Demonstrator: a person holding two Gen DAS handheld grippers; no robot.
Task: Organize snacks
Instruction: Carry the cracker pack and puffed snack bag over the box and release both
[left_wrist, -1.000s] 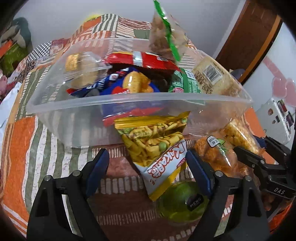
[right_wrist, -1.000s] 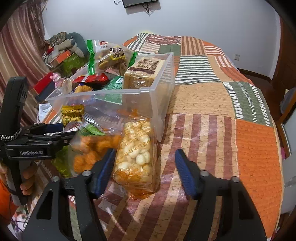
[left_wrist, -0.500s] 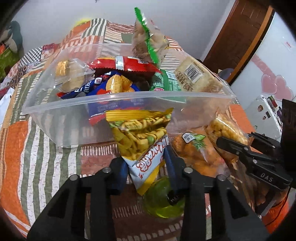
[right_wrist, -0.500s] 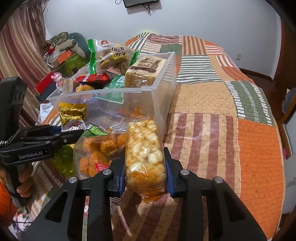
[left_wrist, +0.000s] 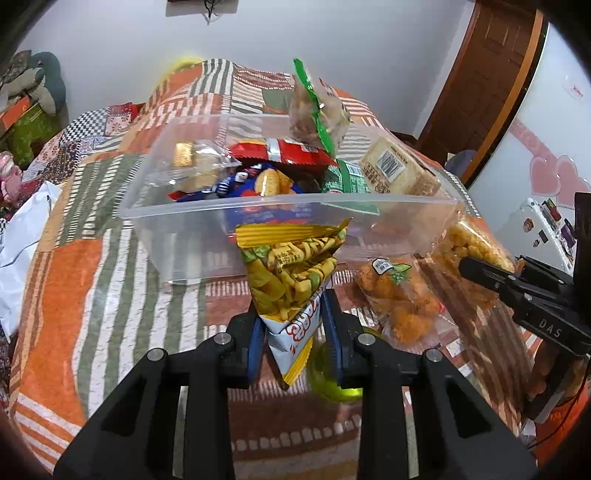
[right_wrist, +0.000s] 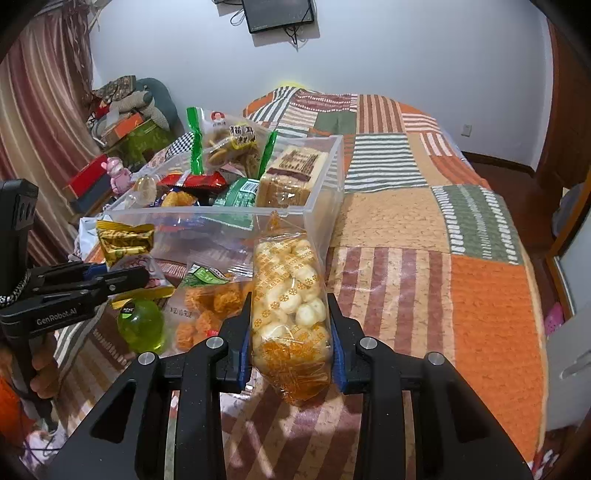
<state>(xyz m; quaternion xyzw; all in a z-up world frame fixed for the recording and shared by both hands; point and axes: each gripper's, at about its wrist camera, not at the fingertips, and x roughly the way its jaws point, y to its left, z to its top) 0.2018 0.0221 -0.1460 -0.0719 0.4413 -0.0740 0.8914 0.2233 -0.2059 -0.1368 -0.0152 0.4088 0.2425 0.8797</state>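
— What does each claw hold?
— The left gripper (left_wrist: 295, 332) pinches the yellow snack bag (left_wrist: 291, 266); the right gripper (right_wrist: 290, 332) squeezes the puff bag (right_wrist: 288, 295).
— Where?
— Just before the clear bin (right_wrist: 321, 192) on the quilt (right_wrist: 406, 229).

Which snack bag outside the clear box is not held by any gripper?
The orange-puffs bag with the green label. It lies on the bedspread, while the left gripper clamps the yellow bag and the right gripper clamps the white-balls bag.

Clear smooth plastic bin (left_wrist: 192, 236); glossy crinkly film snack bags (right_wrist: 291, 295); woven patchwork cloth bedspread (right_wrist: 480, 295); matt black plastic claws (left_wrist: 293, 334).
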